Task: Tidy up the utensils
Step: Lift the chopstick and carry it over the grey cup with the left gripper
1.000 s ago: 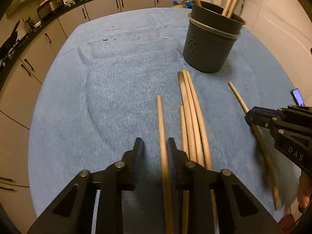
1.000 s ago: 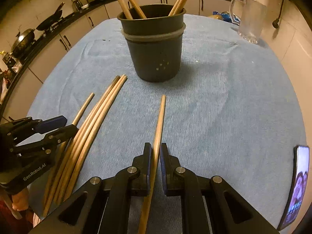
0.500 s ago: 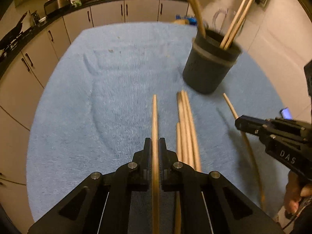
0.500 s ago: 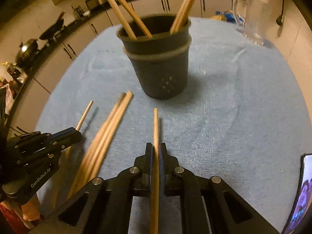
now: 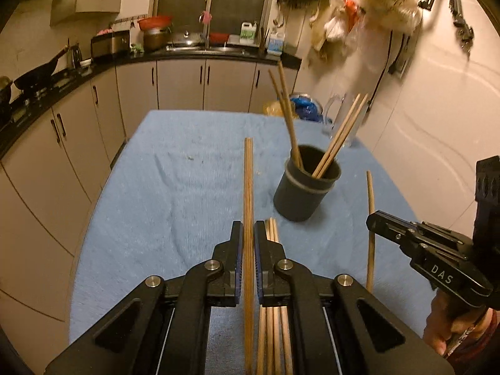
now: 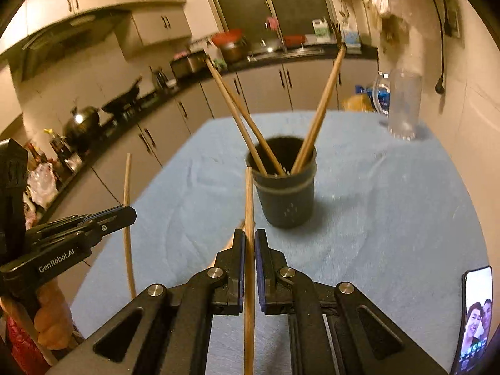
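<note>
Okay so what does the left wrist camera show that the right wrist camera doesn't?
Only the left wrist view shows the loose chopsticks lying on the blue cloth beside the left gripper.

Only the right wrist view shows the phone at the table's right edge and the full clear pitcher.

Both show the dark holder with chopsticks standing in it, and each gripper shut on one chopstick: the left's chopstick, the right gripper with its chopstick.

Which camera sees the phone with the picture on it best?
The right wrist view: the phone lies at the blue cloth's right edge, screen lit, showing two faces. The left wrist view does not show it; the right claw fills that side.
</note>
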Motion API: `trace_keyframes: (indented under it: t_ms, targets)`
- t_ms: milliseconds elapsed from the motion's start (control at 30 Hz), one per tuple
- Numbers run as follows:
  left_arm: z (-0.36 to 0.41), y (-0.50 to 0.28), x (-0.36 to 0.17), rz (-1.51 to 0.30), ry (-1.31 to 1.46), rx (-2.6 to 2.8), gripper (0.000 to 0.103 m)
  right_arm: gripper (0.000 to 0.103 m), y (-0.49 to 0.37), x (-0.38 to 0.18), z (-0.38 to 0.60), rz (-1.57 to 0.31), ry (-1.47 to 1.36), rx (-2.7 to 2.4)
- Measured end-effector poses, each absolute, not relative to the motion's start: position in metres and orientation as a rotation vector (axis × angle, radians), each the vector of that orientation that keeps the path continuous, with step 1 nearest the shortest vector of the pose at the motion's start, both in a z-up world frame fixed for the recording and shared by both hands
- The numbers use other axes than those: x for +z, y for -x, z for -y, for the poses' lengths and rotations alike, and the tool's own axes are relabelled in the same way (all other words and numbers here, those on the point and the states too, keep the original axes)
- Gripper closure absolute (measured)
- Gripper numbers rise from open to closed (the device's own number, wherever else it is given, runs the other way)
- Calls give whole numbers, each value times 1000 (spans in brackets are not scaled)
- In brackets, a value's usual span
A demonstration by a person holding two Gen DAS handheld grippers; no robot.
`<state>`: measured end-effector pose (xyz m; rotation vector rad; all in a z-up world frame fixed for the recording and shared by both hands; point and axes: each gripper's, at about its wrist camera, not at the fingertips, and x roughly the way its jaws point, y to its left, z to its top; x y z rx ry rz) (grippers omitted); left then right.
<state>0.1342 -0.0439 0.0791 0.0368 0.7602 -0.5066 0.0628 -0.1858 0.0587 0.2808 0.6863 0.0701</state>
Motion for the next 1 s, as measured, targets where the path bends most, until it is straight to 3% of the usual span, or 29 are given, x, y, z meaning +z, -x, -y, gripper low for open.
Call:
trace_keyframes:
  t_ms: [1000]
  targets:
    - [47, -132, 109, -691, -21, -518, 97, 96, -45, 92, 202, -563, -338, 32]
